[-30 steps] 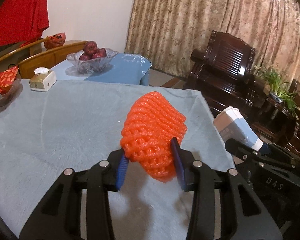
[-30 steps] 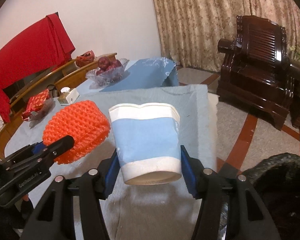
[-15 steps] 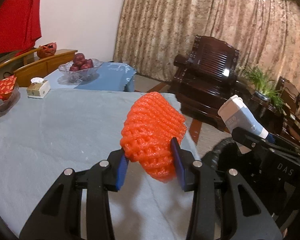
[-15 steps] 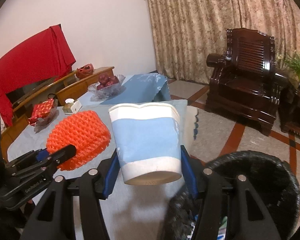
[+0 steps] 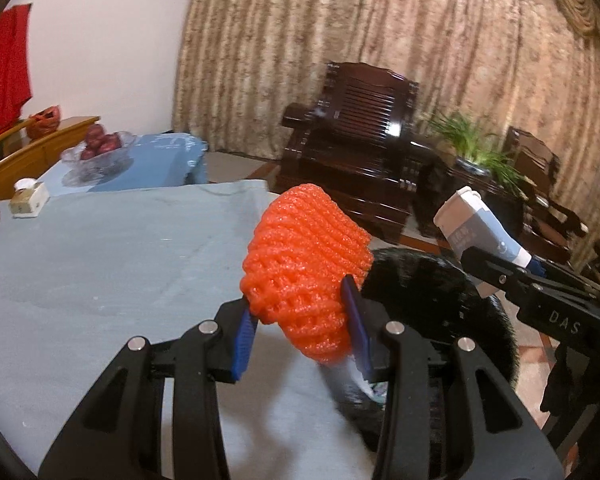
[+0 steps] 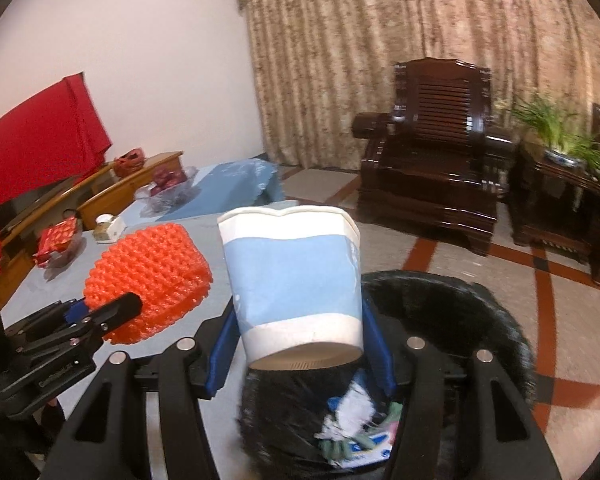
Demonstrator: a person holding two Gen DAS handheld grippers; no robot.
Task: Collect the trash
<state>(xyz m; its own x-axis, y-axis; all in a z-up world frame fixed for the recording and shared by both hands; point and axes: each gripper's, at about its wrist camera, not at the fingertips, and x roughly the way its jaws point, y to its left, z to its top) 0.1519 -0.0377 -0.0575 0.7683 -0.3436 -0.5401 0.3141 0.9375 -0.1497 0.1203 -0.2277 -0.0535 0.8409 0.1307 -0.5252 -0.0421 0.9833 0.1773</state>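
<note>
My left tool (image 5: pixel 302 316) is clamped on the orange foam net (image 5: pixel 306 268); its two blue pads press the net from both sides, and the net stands up and forward out of the grip. I hold it in the air over the right edge of the worktop (image 5: pixel 100 264), which has a grey-blue cloth on it. Just to the right of the net and lower is the bin (image 5: pixel 440 300), lined with a black bag.

My right tool (image 6: pixel 298 340) is clamped on the paper cup (image 6: pixel 294 276), white with a light blue band. The cup is held by its lower part, its mouth up and a little away from me, the rim slightly squeezed. It hangs over the near edge of the bin (image 6: pixel 460 304). Inside the bin I see some crumpled white paper and coloured wrappers (image 6: pixel 360 428), but I cannot tell exactly what they are.

In the right view the net (image 6: pixel 148 276) is to the left of the cup, close but apart from it.

At the far side of the worktop is a small tissue box (image 5: pixel 28 200). Behind it a glass bowl (image 5: pixel 100 152) with red fruit stands on a blue cloth. On the floor behind the bin is a dark wooden armchair (image 6: pixel 436 160) and beside it a green plant (image 6: pixel 560 136).
</note>
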